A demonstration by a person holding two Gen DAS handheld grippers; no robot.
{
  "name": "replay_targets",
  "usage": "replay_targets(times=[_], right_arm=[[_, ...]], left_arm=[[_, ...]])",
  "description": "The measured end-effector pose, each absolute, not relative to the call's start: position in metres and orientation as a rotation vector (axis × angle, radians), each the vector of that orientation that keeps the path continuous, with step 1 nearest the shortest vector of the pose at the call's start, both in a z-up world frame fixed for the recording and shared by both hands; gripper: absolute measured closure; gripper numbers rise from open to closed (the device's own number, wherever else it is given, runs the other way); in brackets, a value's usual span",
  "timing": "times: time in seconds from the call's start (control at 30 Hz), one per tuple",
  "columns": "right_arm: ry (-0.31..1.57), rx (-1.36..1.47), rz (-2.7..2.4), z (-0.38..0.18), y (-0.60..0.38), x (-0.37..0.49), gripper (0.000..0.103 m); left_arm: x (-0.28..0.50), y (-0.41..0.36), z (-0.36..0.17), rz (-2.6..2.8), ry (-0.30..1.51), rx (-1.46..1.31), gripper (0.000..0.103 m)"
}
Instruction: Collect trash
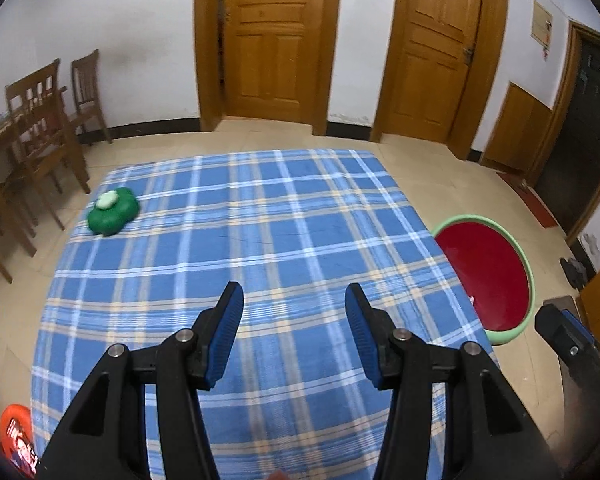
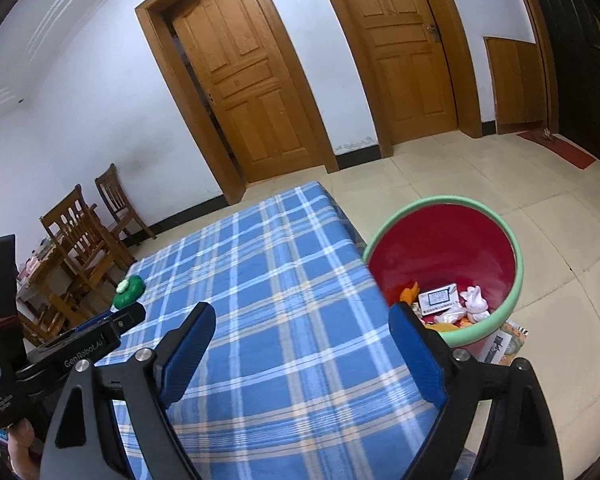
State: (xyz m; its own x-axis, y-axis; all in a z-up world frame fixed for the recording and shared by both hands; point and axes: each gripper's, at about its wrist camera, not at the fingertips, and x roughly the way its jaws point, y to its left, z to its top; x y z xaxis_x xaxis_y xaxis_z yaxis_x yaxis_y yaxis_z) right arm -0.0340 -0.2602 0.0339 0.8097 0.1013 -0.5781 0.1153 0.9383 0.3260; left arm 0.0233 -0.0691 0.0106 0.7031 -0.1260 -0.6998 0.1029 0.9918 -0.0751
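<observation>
Trash lies heaped in the bin (image 2: pixel 444 268) — a green-rimmed, red-lined bucket standing on the tiled floor right against the surface's (image 2: pixel 284 304) edge. Among the trash there I can make out a white printed box (image 2: pixel 438 297), crumpled white paper (image 2: pixel 475 300) and some orange scraps (image 2: pixel 407 293). More printed paper (image 2: pixel 504 342) sits on the floor against the near foot of the bin. The surface, covered by a blue plaid cloth, carries only a green flower-shaped object (image 1: pixel 114 212) with a pale top, at the corner far across from the bin. The right tool (image 2: pixel 302 344) hovers above the surface's bin-side edge, jaws spread wide with nothing between them — its right finger overlaps the bin's rim in the right wrist view. The left tool (image 1: pixel 294 334) hangs over the cloth farther from the bin, jaws parted and empty
</observation>
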Motion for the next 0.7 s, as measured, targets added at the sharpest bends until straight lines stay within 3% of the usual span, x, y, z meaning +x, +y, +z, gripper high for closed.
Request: replay_targets(times=[0.7], right_arm=[[0.603, 0.314, 0.040, 0.048, -0.231, -0.045, 0.012]], left_arm=[[-0.005, -0.033, 0.032, -0.067, 0.703, -0.074, 0.050]])
